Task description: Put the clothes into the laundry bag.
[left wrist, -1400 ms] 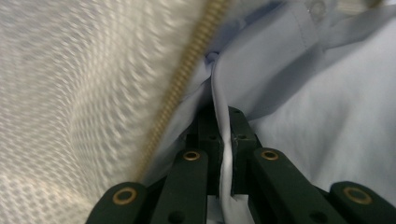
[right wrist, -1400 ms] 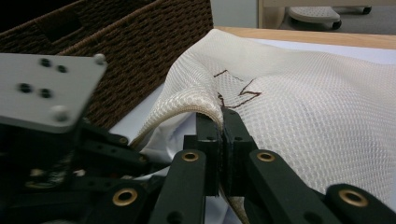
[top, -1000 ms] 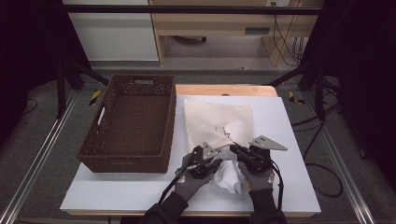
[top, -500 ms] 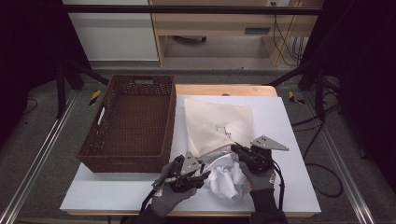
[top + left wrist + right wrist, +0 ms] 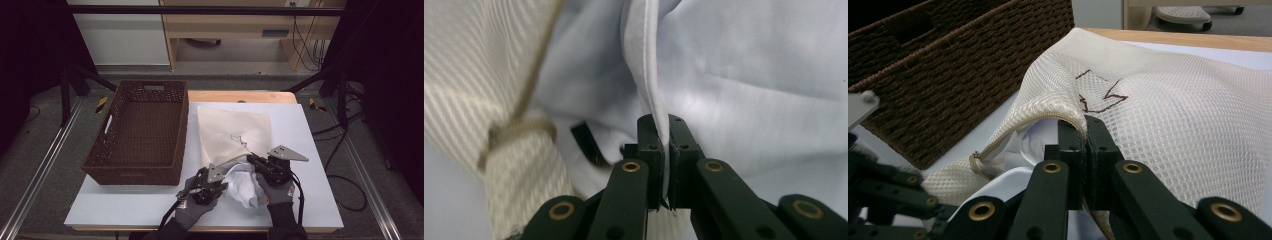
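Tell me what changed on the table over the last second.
The left tongs let go, drew back toward the table's near edge, then closed again on a hem of the white cloth. The right tongs stayed clamped on the mesh laundry bag; the wicker basket did not move.

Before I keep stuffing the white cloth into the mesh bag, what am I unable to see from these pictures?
- How much of the white cloth already sits inside the mesh bag: high view, the bag covers it.
- The bag's zipper end: left gripper view, blurred and cut by the left edge.
- The brown mark on the bag: too small in the high view, creased in the right gripper view.
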A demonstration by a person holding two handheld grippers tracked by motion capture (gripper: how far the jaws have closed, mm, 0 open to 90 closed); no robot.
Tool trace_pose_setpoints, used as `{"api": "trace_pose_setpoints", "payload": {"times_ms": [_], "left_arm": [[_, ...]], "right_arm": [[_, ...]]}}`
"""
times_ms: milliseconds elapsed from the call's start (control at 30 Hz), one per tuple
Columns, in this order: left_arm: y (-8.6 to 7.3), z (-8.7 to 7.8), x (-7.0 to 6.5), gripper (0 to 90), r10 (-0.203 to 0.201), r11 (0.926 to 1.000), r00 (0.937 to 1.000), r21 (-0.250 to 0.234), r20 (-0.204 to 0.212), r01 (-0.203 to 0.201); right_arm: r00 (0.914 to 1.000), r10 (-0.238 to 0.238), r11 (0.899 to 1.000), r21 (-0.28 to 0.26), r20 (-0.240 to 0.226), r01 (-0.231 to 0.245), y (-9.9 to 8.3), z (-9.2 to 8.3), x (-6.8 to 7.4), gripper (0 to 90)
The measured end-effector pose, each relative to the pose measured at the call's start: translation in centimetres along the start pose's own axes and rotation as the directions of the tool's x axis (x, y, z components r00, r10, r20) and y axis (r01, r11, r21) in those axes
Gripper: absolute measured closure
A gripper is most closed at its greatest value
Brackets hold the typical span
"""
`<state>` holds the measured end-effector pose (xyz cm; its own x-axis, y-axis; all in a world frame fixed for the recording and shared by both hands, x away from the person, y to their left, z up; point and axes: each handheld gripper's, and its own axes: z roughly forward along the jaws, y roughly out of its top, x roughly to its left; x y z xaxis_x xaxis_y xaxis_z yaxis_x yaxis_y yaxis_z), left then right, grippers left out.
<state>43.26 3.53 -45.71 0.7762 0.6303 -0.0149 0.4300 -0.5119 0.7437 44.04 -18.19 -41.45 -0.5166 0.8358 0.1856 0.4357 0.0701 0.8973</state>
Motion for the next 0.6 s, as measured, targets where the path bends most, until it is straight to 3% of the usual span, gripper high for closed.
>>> {"api": "trace_pose_setpoints", "payload": {"times_ms": [133,233,333,467,567,600], "left_arm": [[1.8,1.3,0.2,86.2,-0.003,1.0,0.999,-0.001,-0.045,0.003],[2.1,1.8,0.5,86.1,0.0,1.0,0.9971,-0.007,-0.076,-0.001],[2.2,2.7,1.3,84.9,-0.025,0.9995,0.9945,-0.022,-0.102,0.023],[2.1,3.3,1.9,78.7,-0.062,0.9975,0.9932,-0.042,-0.099,0.058],[1.7,2.8,1.9,67.9,-0.07,0.9963,0.9945,-0.055,-0.078,0.066],[1.7,2.5,1.9,67.9,-0.075,0.9957,0.9946,-0.059,-0.072,0.071]], "right_arm": [[1.0,0.002,1.0,-0.003,-0.002,-0.002,0.1,-0.1,-0.1,88.1],[1.0,0.004,1.0,-0.006,-0.003,-0.004,0.1,-0.2,-0.1,88.1],[1.0,0.004,1.0,-0.007,-0.002,-0.004,0.1,-0.2,0.0,88.1],[1.0,-0.003,1.0,0.0,-0.002,0.003,0.0,0.0,0.0,88.0],[1.0,-0.001,1.0,0.003,-0.001,0.001,0.0,0.0,0.0,88.0],[1.0,-0.001,1.0,0.001,-0.001,0.001,0.0,0.0,0.0,88.0]]}}
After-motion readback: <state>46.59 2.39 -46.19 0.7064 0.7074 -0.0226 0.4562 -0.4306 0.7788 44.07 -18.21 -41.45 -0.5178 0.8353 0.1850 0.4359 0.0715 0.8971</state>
